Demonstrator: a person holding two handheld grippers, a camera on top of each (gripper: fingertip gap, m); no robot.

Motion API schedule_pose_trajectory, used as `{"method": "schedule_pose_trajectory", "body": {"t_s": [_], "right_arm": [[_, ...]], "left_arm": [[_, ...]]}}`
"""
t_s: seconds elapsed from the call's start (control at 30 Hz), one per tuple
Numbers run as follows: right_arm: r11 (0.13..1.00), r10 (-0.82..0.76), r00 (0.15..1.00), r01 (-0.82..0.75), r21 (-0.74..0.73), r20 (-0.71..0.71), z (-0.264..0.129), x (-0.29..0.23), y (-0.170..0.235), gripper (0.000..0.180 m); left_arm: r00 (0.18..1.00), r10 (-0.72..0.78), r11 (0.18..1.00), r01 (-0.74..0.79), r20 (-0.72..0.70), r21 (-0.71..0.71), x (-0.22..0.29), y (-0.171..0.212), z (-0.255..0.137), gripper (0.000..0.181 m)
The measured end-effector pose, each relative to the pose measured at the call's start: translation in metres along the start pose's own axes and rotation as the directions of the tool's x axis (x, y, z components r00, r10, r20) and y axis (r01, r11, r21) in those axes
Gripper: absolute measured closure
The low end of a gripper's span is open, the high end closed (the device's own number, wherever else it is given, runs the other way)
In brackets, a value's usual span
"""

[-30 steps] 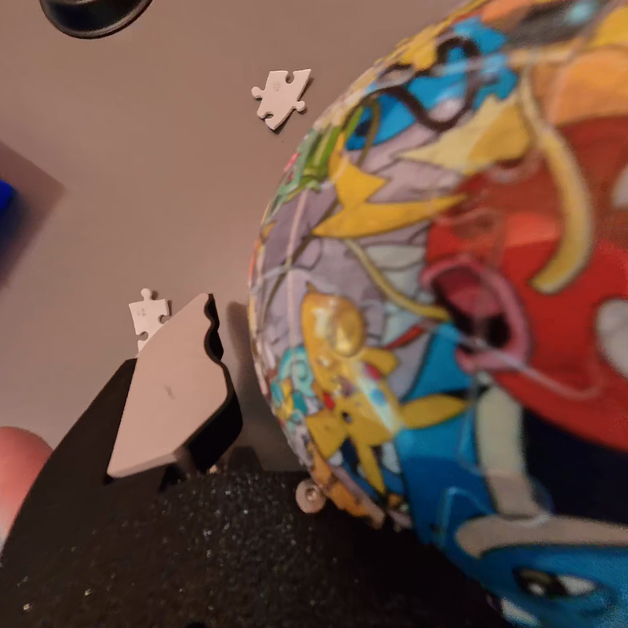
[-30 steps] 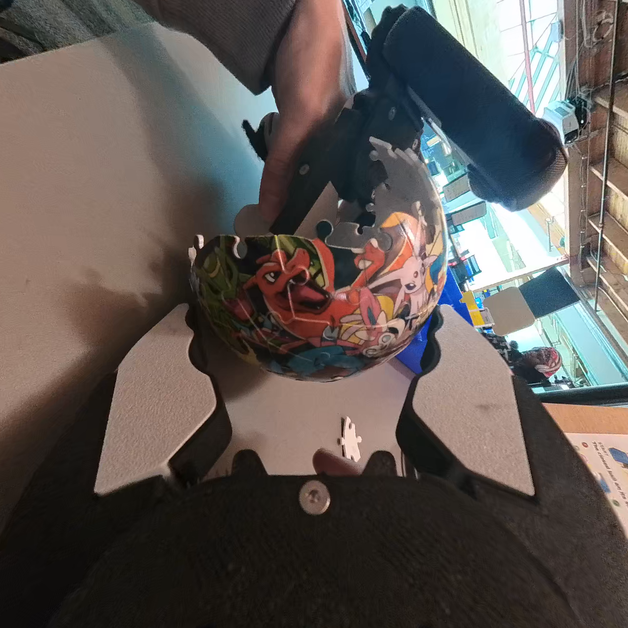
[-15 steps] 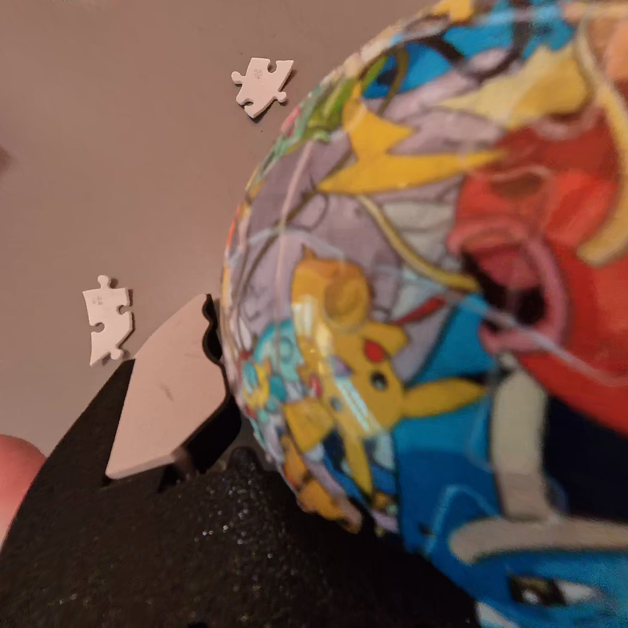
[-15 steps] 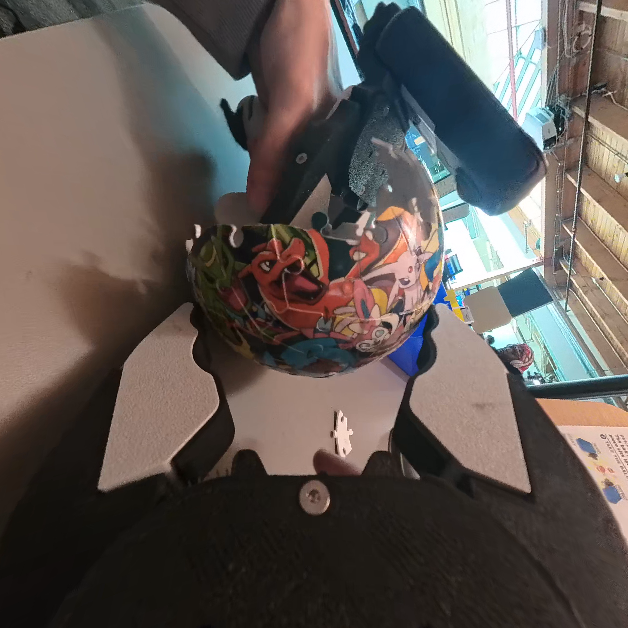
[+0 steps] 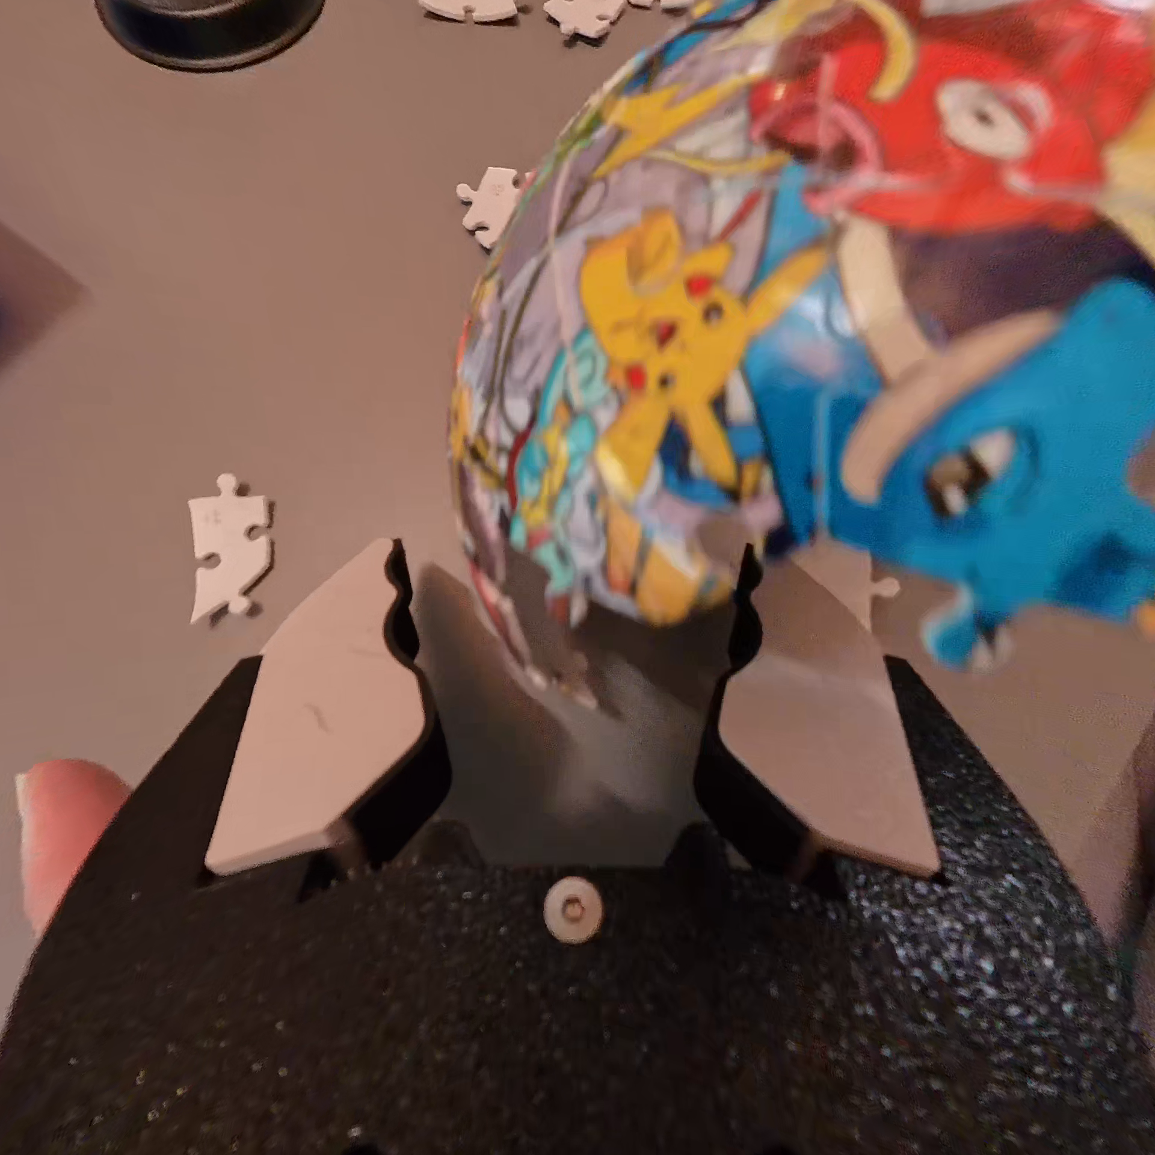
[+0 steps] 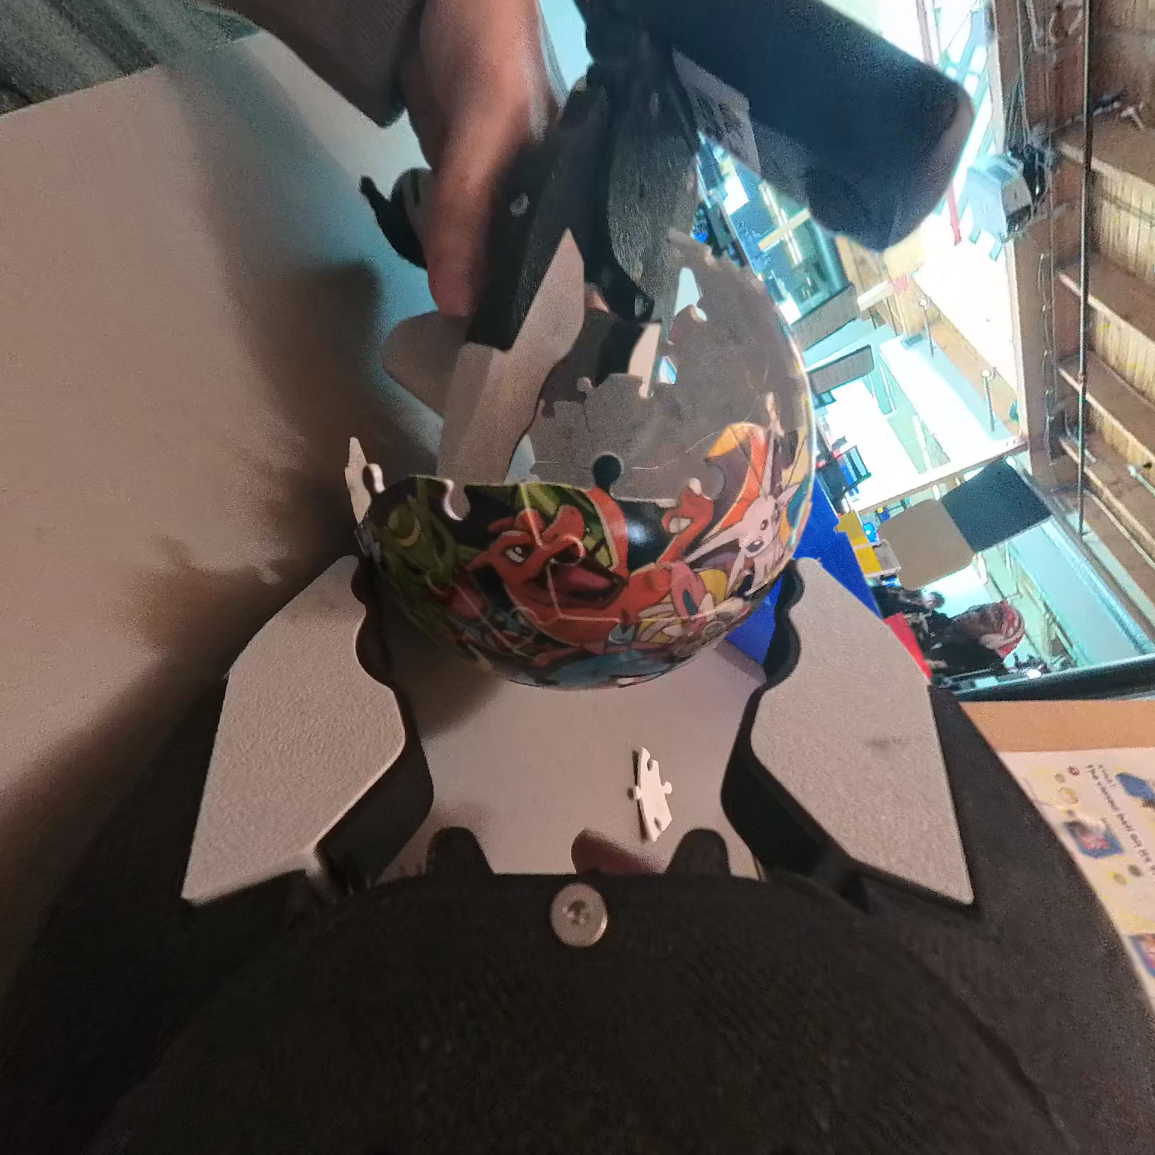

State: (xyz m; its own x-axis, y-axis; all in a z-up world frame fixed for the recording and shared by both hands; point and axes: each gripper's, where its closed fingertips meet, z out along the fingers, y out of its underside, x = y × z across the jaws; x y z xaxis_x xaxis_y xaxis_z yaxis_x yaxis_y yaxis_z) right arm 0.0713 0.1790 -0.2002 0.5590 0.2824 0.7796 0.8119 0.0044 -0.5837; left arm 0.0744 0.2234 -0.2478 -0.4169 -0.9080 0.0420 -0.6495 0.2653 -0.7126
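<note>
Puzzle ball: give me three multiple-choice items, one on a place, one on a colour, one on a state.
1. Near the puzzle ball, the loose piece lies: A) on a chair B) on the table between the right tongs' fingers C) on a shelf.
2. That piece's upward face is: A) white B) red C) black.
3. The ball is: A) complete B) crushed flat C) unfinished, top open.
B: it lies flat on the table below the ball. A: it shows plain white. C: a jagged rim bares the grey inside.
</note>
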Motion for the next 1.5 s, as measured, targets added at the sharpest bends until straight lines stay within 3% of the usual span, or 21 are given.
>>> {"method": "schedule_pose_trajectory", "body": {"t_s": [0.03,0.17,0.4,0.47,0.53,0.8,1.0,1.13,1.5], "right_arm": [[1.000,0.020,1.000,-0.020,-0.002,-0.002,0.000,0.001,0.001,0.061],[0.997,0.073,0.997,-0.073,-0.015,-0.008,0.002,0.002,0.003,0.061],[0.996,0.073,0.997,-0.074,-0.052,-0.022,0.004,0.001,0.005,0.068],[0.996,0.074,0.997,-0.075,-0.051,-0.020,0.005,0.000,0.004,0.072],[0.997,0.063,0.998,-0.064,-0.053,-0.016,0.006,-0.001,0.003,0.073],[0.997,0.052,0.998,-0.054,-0.053,-0.027,0.005,0.000,0.005,0.078],[0.997,0.071,0.997,-0.071,-0.016,-0.016,0.003,0.002,0.002,0.065],[0.992,0.121,0.992,-0.122,0.039,0.017,0.002,0.000,-0.006,0.057],[0.984,0.170,0.985,-0.169,0.058,-0.002,0.007,0.009,-0.003,0.046]], "left_arm": [[1.000,-0.012,1.000,0.012,0.000,0.013,-0.002,0.000,-0.004,0.083],[0.998,-0.064,0.997,0.062,0.026,0.046,-0.011,-0.001,-0.011,0.093],[0.994,0.007,0.999,-0.012,0.105,0.050,-0.026,-0.006,-0.029,0.106],[0.996,-0.002,0.997,-0.005,0.092,0.083,-0.028,-0.013,-0.035,0.118],[0.999,0.001,0.995,-0.005,0.038,0.101,-0.022,-0.019,-0.034,0.130],[0.994,0.086,0.996,-0.089,0.074,0.032,-0.030,-0.019,-0.019,0.142],[0.988,0.116,0.985,-0.127,0.101,0.117,-0.035,-0.030,-0.016,0.173],[0.990,0.117,0.968,-0.131,0.077,0.214,-0.029,-0.041,-0.013,0.175],[1.000,-0.009,0.981,0.013,-0.021,0.196,-0.021,-0.047,0.007,0.172]]}}
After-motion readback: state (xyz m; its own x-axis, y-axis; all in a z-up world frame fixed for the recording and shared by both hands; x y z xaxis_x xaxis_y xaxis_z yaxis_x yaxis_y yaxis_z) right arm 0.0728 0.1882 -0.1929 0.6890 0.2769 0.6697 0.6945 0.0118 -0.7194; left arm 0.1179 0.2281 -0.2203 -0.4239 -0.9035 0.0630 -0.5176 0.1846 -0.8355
